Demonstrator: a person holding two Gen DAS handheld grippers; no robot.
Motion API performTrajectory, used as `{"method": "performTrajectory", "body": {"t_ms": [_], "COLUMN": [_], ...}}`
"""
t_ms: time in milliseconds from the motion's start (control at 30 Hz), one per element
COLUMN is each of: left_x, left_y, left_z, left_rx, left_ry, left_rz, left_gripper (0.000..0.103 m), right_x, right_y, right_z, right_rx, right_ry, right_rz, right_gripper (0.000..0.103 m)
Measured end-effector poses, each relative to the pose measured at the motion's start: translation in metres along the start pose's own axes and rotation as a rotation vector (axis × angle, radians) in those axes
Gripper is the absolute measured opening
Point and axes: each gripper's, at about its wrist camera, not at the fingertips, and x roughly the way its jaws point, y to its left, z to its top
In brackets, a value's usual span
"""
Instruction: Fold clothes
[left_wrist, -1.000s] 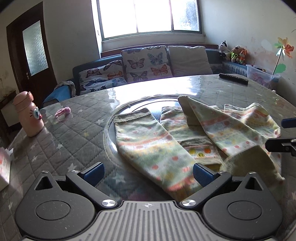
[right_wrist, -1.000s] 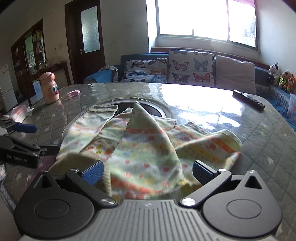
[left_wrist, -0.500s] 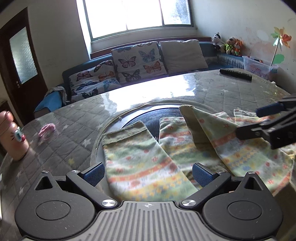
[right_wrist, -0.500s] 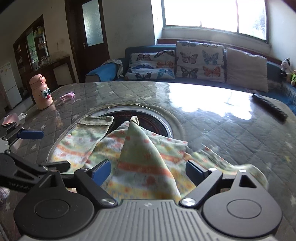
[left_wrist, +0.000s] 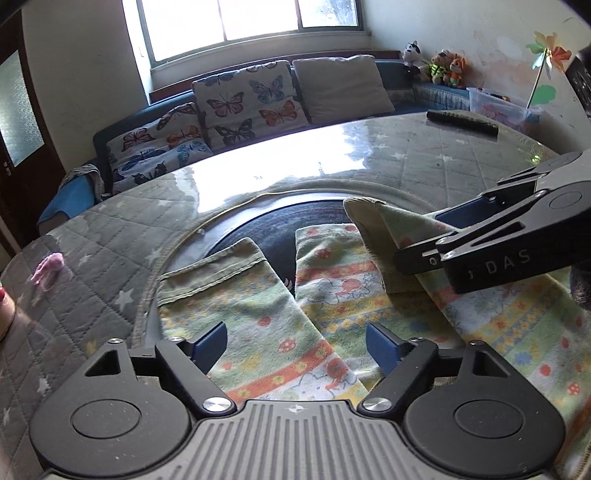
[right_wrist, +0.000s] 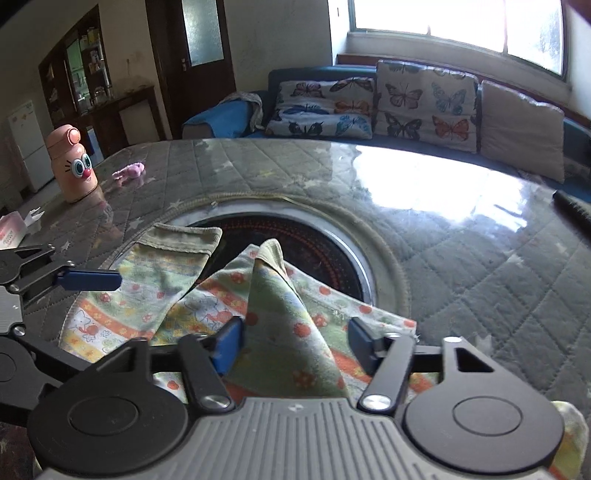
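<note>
Looks like mid-fold: the patterned pants (left_wrist: 280, 332) lie on the quilted table (right_wrist: 461, 258) over the round inset, one corner peaked up. The right gripper (right_wrist: 293, 343) hovers low around that ridge, jaws wide, gripping nothing. The left gripper (left_wrist: 297, 341) sits open above a leg. Next move probably needs a pinch on that raised fold, then carrying it across.

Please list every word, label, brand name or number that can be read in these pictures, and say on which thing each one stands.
"DAS": on the side of the right gripper, seen from the left wrist view; a letter before it is cut off.
"O": on the tip of that gripper's finger; the rest is hidden.
Print on the pink pack at the table edge: too blurred to read.
The patterned pants show drawings only, no readable words.
</note>
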Motion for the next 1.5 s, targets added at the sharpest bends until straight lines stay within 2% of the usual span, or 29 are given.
{"method": "performTrajectory", "body": {"t_ms": [67, 133, 200, 233, 300, 400, 467, 700, 867, 1033, 1233, 1333, 1367, 1400, 1467, 1500], "left_x": [0.003, 0.003, 0.002, 0.001, -0.001, -0.006, -0.011, -0.043, -0.071, -0.089, -0.088, -0.086, -0.085, -0.084, -0.081, -0.078], "left_y": [0.001, 0.004, 0.006, 0.007, 0.010, 0.012, 0.014, 0.028, 0.046, 0.061, 0.043, 0.027, 0.022, 0.016, 0.006, 0.002], "left_z": [-0.002, -0.003, -0.002, -0.003, -0.004, -0.007, -0.009, -0.018, -0.034, -0.049, -0.046, -0.038, -0.035, -0.032, -0.026, -0.023], "left_rx": [-0.003, -0.012, -0.014, -0.018, -0.026, -0.033, -0.041, -0.103, -0.154, -0.195, -0.140, -0.103, -0.089, -0.074, -0.046, -0.036], "left_ry": [0.006, -0.001, -0.004, -0.005, -0.005, -0.015, -0.029, -0.091, -0.122, -0.118, -0.110, -0.126, -0.133, -0.143, -0.151, -0.151], "left_rz": [-0.004, -0.013, -0.014, -0.016, -0.020, -0.018, -0.004, 0.059, 0.123, 0.150, 0.111, 0.083, 0.077, 0.075, 0.070, 0.069], "left_gripper": [0.076, 0.067, 0.048, 0.043, 0.028, 0.015, 0.009, 0.004, 0.003, 0.003, 0.008, 0.032, 0.049, 0.059, 0.061, 0.069], "right_x": [0.000, -0.003, -0.007, -0.012, -0.024, -0.046, -0.060, -0.128, -0.181, -0.219, -0.262, -0.272, -0.274, -0.275, -0.278, -0.279], "right_y": [-0.003, -0.005, -0.007, -0.008, -0.011, -0.017, -0.021, -0.044, -0.064, -0.074, -0.071, -0.070, -0.070, -0.071, -0.073, -0.074], "right_z": [-0.003, -0.004, -0.005, -0.007, -0.010, -0.014, -0.017, -0.047, -0.085, -0.124, -0.180, -0.202, -0.208, -0.213, -0.224, -0.230], "right_rx": [0.008, 0.015, 0.026, 0.033, 0.047, 0.068, 0.083, 0.178, 0.271, 0.345, 0.428, 0.477, 0.492, 0.507, 0.535, 0.552], "right_ry": [0.006, 0.001, -0.007, -0.018, -0.045, -0.088, -0.117, -0.230, -0.284, -0.303, -0.290, -0.258, -0.245, -0.232, -0.209, -0.197], "right_rz": [0.007, 0.003, -0.011, -0.015, -0.028, -0.057, -0.076, -0.196, -0.285, -0.363, -0.463, -0.507, -0.515, -0.524, -0.542, -0.549], "right_gripper": [0.042, 0.026, 0.015, 0.010, 0.007, 0.006, 0.006, 0.006, 0.006, 0.006, 0.006, 0.006, 0.006, 0.006, 0.007, 0.009]}}
